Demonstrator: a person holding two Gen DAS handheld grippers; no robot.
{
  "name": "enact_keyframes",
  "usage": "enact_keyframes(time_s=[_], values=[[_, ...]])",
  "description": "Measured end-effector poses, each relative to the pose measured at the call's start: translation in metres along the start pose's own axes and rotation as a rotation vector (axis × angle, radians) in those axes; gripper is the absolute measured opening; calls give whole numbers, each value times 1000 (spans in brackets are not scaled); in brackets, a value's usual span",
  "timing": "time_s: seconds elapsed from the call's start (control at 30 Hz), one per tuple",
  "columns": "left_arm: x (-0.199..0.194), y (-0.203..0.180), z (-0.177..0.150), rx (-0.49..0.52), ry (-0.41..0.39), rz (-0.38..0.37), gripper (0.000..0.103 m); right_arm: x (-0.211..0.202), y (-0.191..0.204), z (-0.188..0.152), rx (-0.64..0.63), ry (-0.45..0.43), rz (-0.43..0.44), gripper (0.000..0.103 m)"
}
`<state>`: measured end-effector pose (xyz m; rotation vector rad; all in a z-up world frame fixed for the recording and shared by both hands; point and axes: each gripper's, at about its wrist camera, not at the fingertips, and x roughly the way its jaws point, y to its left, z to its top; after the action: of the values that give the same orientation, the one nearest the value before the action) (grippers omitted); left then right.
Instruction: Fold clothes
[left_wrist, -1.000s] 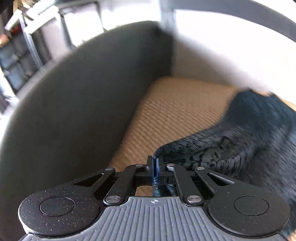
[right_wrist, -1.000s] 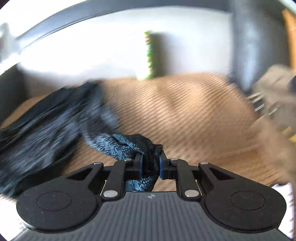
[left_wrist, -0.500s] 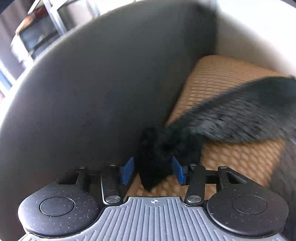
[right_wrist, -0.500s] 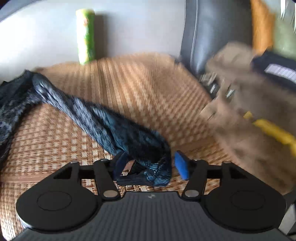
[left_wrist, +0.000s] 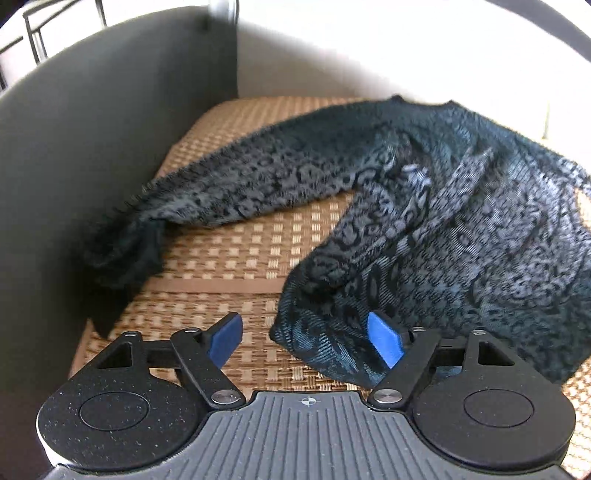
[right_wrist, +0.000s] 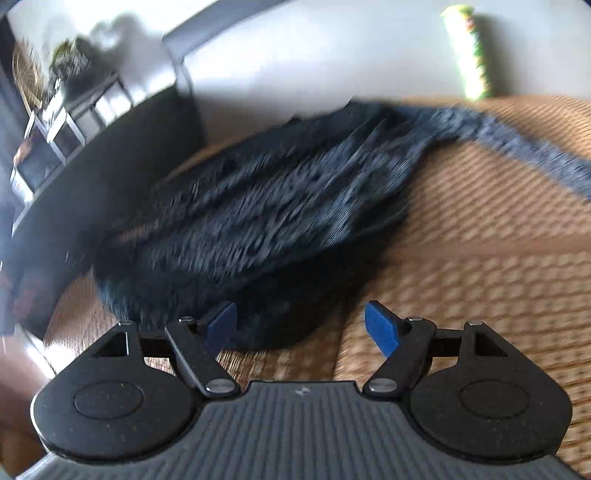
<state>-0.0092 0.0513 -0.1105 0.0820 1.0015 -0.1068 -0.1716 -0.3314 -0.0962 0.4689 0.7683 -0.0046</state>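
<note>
Sweater (left_wrist: 424, 206) now dropped on mat (left_wrist: 236, 254), both tongs wide.

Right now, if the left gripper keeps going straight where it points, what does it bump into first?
Probably the dark patterned garment. The left gripper is open, its jaws having just been opening, and the garment's near hem lies by its right pad. Nearer the left pad only the woven mat shows. Depth is hard to judge.

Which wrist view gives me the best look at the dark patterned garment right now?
The left wrist view: the dark patterned garment lies sharp there, one sleeve stretched out. The right wrist view shows it only motion-blurred.
</note>
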Motion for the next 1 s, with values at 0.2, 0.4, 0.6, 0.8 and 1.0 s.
enact_keyframes(time_s=[0.2,0.4,0.6,0.8,1.0], values=[[22,-5,-6,-14,7,-80,47,28,10,-17,35,39,41,80],[-3,-18,-1,-47,-43,-131,13,33,10,-6,138,17,182,8],[-80,-18,19,-129,-131,-340,13,-55,9,41,98,-83,289,6],[-95,-32,34,-215,-156,-353,19,-142,-11,68,82,-244,274,3],[-9,-29,29,-369,9,-206,41,-83,-44,48,161,-150,9,8]])
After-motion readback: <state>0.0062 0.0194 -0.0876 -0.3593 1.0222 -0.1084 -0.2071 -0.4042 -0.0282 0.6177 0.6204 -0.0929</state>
